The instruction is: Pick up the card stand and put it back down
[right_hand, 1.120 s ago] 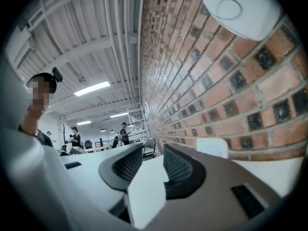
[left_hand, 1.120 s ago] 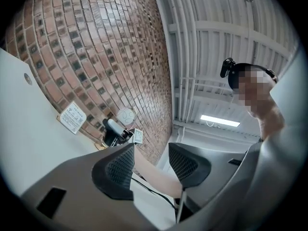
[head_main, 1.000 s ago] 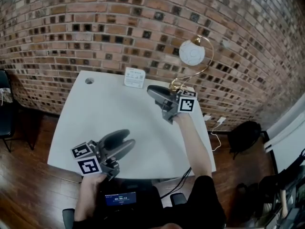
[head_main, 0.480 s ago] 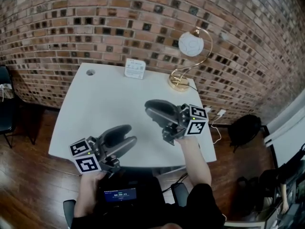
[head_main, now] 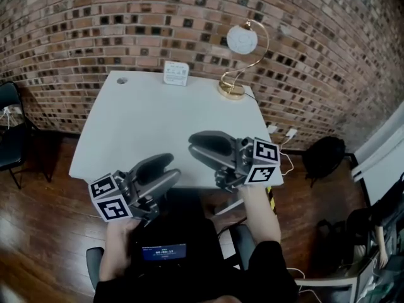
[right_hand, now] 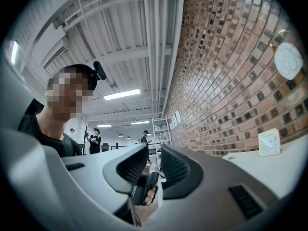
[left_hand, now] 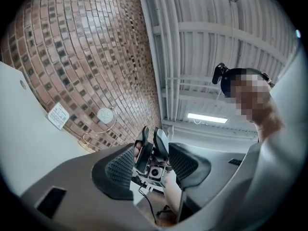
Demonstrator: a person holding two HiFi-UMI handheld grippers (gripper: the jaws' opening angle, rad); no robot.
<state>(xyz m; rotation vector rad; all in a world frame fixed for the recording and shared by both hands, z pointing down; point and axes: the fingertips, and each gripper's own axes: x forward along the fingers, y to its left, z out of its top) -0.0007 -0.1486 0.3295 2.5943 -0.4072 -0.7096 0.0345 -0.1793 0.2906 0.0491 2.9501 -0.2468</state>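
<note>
At the near edge of the white rectangular table (head_main: 151,122): both grippers hover empty, and the card stand is way over at the far side.

The small white upright card stand with print on it (head_main: 176,73) sits on the tabletop at the far edge, right up against the brown brick wall (head_main: 82,24). The gold curved-stem lamp with a round white globe (head_main: 242,40) is just to its right. The left gripper (head_main: 165,169) is held over the table's near edge with its grey jaws apart and nothing between them, only the other tool visible through the gap. The right gripper (head_main: 193,145) is a bit further over the table, jaws parted by a narrower gap, also with nothing in there. Both are well apart from the stand and point roughly at each other.
</note>
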